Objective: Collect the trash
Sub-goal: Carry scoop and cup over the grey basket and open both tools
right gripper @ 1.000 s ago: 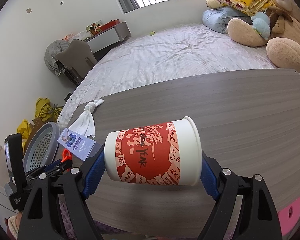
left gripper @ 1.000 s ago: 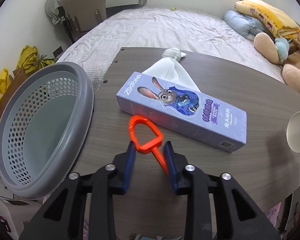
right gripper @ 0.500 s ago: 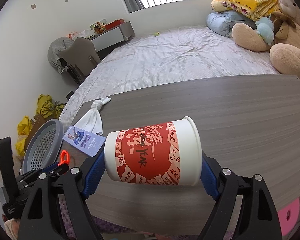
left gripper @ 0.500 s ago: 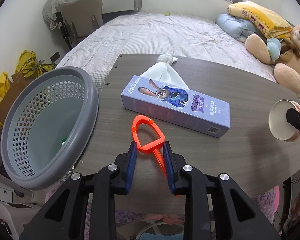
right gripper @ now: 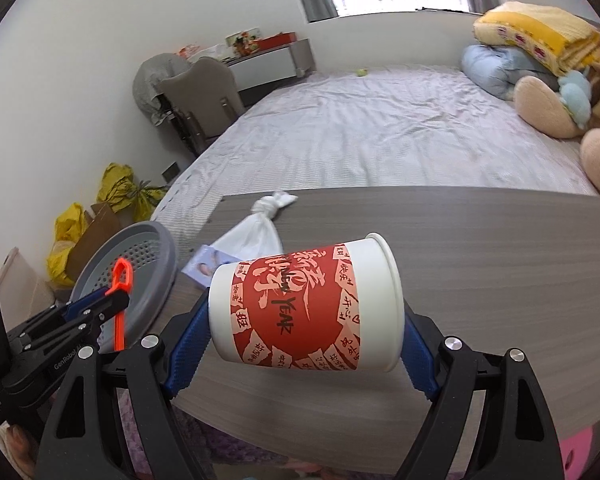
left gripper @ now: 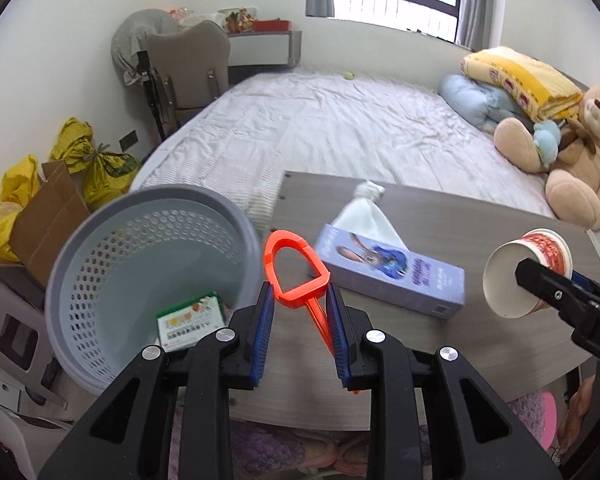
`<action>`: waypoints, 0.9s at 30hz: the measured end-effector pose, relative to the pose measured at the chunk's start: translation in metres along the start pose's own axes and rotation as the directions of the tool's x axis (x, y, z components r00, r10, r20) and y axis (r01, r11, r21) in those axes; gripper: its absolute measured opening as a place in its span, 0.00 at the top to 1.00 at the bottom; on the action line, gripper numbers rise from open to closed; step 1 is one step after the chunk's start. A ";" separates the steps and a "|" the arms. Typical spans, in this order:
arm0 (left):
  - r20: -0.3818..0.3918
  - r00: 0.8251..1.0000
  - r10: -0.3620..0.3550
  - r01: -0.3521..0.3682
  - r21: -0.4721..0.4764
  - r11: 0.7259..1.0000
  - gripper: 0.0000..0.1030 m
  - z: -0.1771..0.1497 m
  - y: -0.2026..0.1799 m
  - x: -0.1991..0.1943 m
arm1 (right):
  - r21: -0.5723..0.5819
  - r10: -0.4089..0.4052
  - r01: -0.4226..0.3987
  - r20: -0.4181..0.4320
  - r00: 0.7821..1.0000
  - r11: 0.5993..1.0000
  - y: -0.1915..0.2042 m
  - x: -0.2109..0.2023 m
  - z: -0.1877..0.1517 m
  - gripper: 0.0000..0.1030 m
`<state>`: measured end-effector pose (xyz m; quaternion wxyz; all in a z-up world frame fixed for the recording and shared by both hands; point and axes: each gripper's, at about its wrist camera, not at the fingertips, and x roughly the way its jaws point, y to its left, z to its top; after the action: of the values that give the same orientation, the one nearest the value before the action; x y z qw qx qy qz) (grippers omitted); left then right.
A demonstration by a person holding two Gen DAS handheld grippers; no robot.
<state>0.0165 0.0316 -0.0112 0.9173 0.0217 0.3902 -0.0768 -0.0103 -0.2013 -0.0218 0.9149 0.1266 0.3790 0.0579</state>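
While both grippers carry their loads, the view has lifted off the grey wood-grain table (left gripper: 500, 232) since a second ago, and the grey perforated plastic basket (left gripper: 100, 240) now sits closer and more open beneath the left side; judged: delivery to the basket is under way.

Held, left gripper (left gripper: 298, 312): one orange plastic loop-handled clip (left gripper: 296, 276), clenched between narrow jaws, just beside the basket rim.

Held, right gripper (right gripper: 304, 340): one red-and-white paper cup (right gripper: 306, 304), lying sideways, clamped between wide-set jaws above the table edge.

On table, uncollected: one lilac cartoon-rabbit carton (left gripper: 392, 272); one knotted white plastic bag (left gripper: 366, 212), touching the carton's far side.

In basket: one green-and-white printed box (left gripper: 190, 320).

Total trash items: five; one binned, two in hand, two remaining.
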 end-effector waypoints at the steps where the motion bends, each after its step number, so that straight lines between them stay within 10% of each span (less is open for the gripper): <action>1: 0.009 1.000 0.014 -0.013 -0.007 1.000 0.74 0.002 0.010 -0.002 | -0.013 0.008 -0.008 -0.003 1.000 1.000 0.008 0.004 0.002 0.23; 27: -0.115 0.971 0.209 -0.228 -0.189 0.955 0.73 -0.003 0.180 0.037 | -0.306 0.218 -0.284 -0.232 0.948 0.908 0.227 0.145 0.039 0.23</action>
<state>0.0681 0.2051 -0.0433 0.8982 -0.0245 0.4340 0.0659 0.1174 0.0391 -0.0314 0.8667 0.0104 0.4307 0.2514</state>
